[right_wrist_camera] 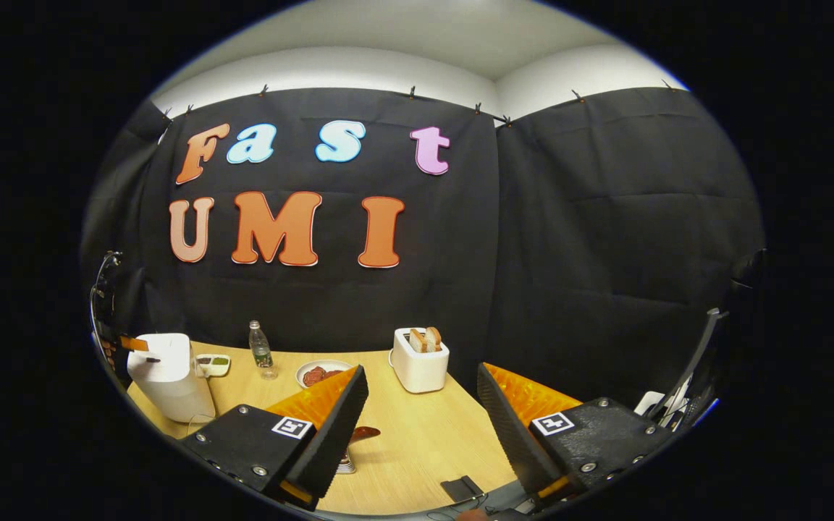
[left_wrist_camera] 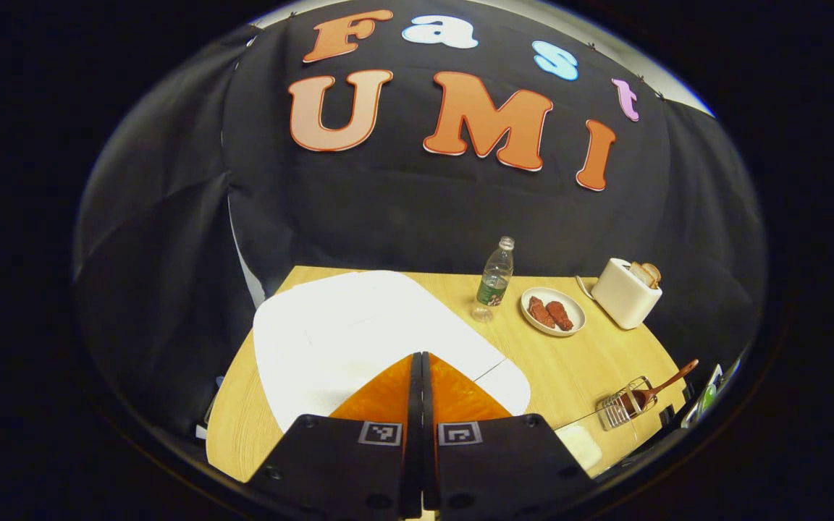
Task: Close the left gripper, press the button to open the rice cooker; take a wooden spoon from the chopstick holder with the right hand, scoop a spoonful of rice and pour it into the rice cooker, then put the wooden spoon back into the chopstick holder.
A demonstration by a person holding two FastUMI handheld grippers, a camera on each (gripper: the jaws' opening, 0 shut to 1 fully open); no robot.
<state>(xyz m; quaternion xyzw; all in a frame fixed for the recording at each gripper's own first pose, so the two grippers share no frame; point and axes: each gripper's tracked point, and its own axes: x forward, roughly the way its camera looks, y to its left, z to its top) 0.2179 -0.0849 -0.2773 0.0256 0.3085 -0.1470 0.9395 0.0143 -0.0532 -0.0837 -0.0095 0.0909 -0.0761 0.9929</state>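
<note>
The left gripper [left_wrist_camera: 417,362] points forward and downward, its two fingers pressed flat together with no gap between them. The right gripper [right_wrist_camera: 420,383] is held level and facing forward, its fingers [right_wrist_camera: 330,420] spread wide apart, the jaws standing well open with nothing between them.

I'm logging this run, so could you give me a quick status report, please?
Left gripper shut, over rice cooker, lid down. Right gripper open, empty. Wooden spoon in chopstick holder. Nothing in the way.
</note>
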